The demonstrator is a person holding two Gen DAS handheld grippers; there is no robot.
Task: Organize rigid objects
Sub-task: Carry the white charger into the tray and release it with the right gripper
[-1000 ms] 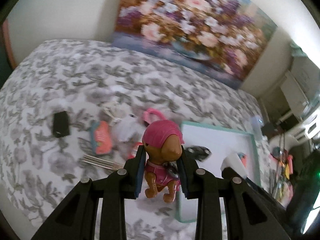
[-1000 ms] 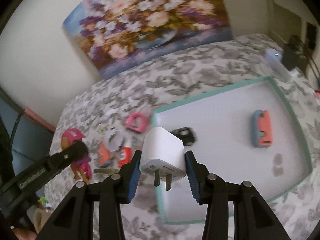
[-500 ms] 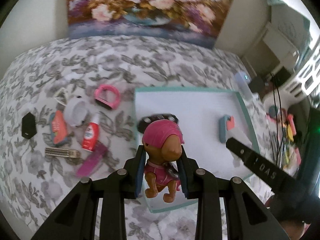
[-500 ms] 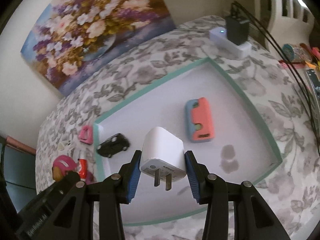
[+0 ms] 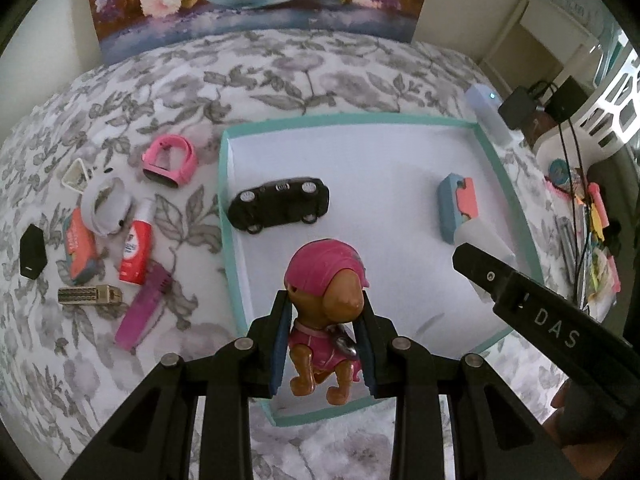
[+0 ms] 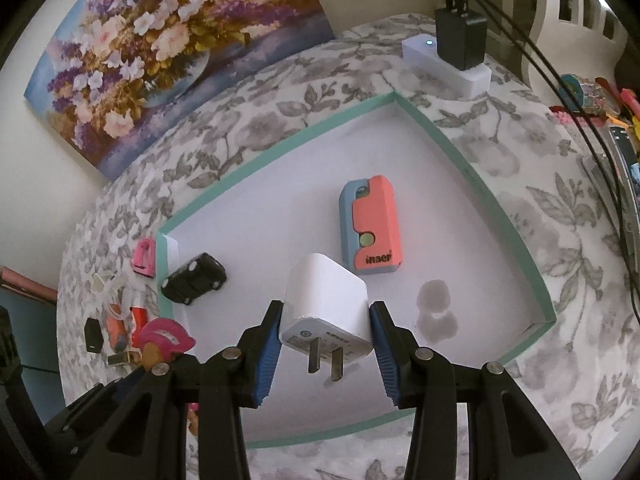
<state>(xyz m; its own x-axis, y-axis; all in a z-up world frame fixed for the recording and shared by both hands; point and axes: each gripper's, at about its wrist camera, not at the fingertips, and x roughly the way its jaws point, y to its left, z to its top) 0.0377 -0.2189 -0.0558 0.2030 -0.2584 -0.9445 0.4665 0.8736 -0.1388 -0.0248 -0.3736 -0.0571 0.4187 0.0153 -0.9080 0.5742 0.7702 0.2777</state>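
Observation:
My left gripper point(image 5: 324, 344) is shut on a pink-hatted toy dog point(image 5: 326, 312) and holds it above the near left part of a white tray with a teal rim point(image 5: 224, 216). My right gripper point(image 6: 325, 348) is shut on a white plug adapter point(image 6: 326, 308), prongs toward me, above the tray's point(image 6: 472, 176) near middle. In the tray lie a black toy car point(image 5: 280, 204) point(image 6: 194, 278) and a blue and coral case point(image 5: 456, 204) point(image 6: 370, 226). The right gripper's arm point(image 5: 532, 312) shows in the left wrist view.
Left of the tray on the flowered bedspread lie a pink watch band point(image 5: 168, 162), a white band point(image 5: 106, 206), a red tube point(image 5: 136, 248), a purple comb point(image 5: 142, 308), a black block point(image 5: 32, 252) and a coral case point(image 5: 78, 246). A white power strip point(image 6: 446, 66) sits beyond the tray.
Both grippers have moved right and forward over the tray, still holding the toy dog and the adapter. The tray now fills the middle of both views.

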